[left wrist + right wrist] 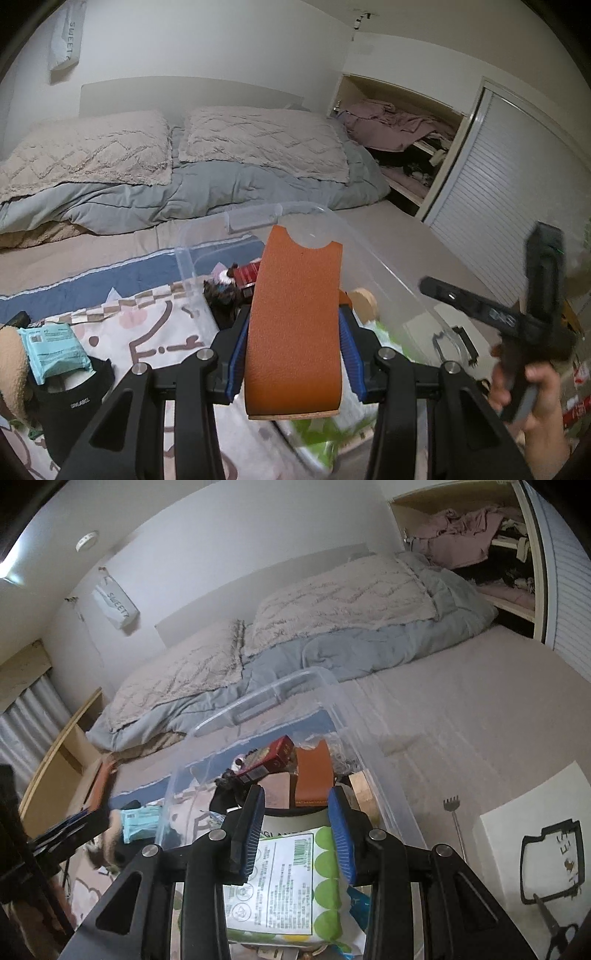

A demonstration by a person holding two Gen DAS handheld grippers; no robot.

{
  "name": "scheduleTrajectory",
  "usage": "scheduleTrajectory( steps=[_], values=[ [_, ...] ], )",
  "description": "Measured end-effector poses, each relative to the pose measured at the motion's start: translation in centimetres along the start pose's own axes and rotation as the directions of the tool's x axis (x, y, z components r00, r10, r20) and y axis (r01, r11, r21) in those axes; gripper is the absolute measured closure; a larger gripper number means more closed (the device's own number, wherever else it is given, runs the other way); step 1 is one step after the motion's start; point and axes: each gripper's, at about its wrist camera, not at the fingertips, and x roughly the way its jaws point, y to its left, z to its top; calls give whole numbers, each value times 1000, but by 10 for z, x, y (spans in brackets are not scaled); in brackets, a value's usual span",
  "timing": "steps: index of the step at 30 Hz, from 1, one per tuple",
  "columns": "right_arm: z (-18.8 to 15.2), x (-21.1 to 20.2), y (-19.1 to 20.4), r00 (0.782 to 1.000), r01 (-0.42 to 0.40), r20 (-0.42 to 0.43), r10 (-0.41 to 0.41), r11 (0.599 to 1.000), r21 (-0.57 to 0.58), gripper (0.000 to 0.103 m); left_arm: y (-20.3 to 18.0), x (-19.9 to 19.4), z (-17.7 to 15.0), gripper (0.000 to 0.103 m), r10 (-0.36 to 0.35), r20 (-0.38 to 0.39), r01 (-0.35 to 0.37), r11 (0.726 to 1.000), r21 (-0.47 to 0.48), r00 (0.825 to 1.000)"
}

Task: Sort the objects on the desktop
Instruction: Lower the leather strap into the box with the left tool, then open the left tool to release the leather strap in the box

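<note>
My left gripper point(293, 347) is shut on an orange leather sleeve point(295, 317), held upright above the clear plastic bin point(373, 258). My right gripper point(295, 830) is open and empty, hovering over the bin point(369, 760) above a white and green wipes pack point(288, 878). Inside the bin lie another orange leather piece point(312, 775), a red box point(271, 758) and dark items. The right gripper also shows at the right of the left wrist view point(532, 295), held by a hand.
The bin rests on a bed with a patterned blanket point(155, 332). A teal packet point(51, 347) and a black cap point(74, 398) lie to the left. A metal back scratcher point(456, 823), a white sheet point(535, 834) and scissors point(554, 923) lie to the right. Pillows and a duvet sit behind.
</note>
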Motion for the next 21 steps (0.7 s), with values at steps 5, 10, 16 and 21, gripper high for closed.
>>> scheduleTrajectory(
  steps=[5,10,16,21],
  values=[
    [3,-11,1,999,-23,44,23,1000,10,40,-5,29,19,59,15,1,-15,999,-40,1000],
    [4,-21,2,997,-16,80,18,1000,-18,32,-7,48,38,59,37,40,-34,998,-59,999],
    [3,-25,-1,995,-49,89,51,998,-31,24,0,84,43,59,65,3,-65,993,-94,998],
    [3,-24,-6,994,-62,85,65,998,-29,24,12,113,40,59,104,-43,-108,988,-112,994]
  ],
)
